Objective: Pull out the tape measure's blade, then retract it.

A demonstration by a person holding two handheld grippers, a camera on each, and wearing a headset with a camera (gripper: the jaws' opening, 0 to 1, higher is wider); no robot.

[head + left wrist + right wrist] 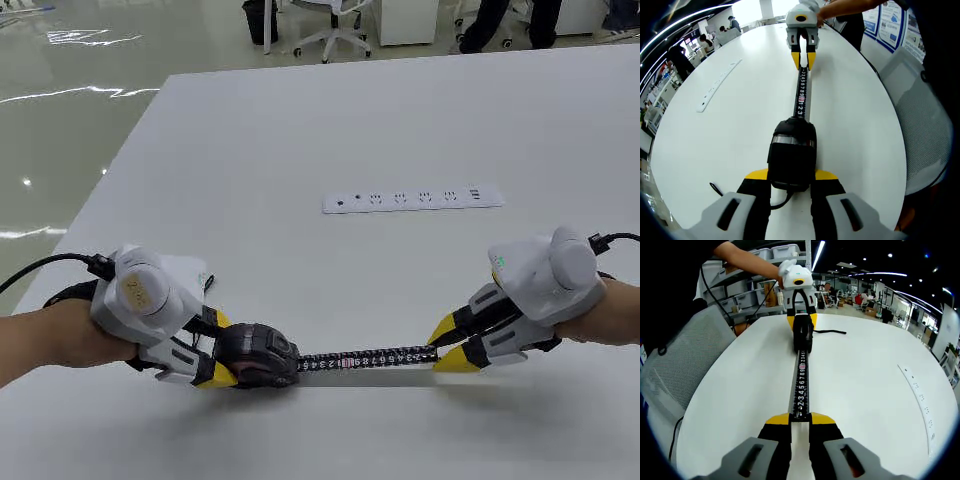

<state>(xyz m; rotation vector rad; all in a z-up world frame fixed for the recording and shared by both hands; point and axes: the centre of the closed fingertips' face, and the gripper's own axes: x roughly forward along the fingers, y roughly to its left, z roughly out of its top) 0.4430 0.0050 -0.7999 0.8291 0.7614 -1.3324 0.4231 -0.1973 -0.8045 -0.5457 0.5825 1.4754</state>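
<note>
Tape measure (258, 355) gripped by left gripper (220, 348), blade (368, 357) (drawn out) by right gripper (447, 345).

We see a black case (255, 355), w/ a dark reddish tint in head view. The blade (370, 358) running from the case is black w/ white numerals & one red-pink mark near the case. L gripper (218, 348) at the case & R gripper (447, 345) opposite the case: white-grey shells, black arms, yellow tips. Table (300, 150) under the case is plain white. Strip (412, 198) beyond the case is white w/ dark sockets. Cord (830, 332) beside the case is black.
</note>
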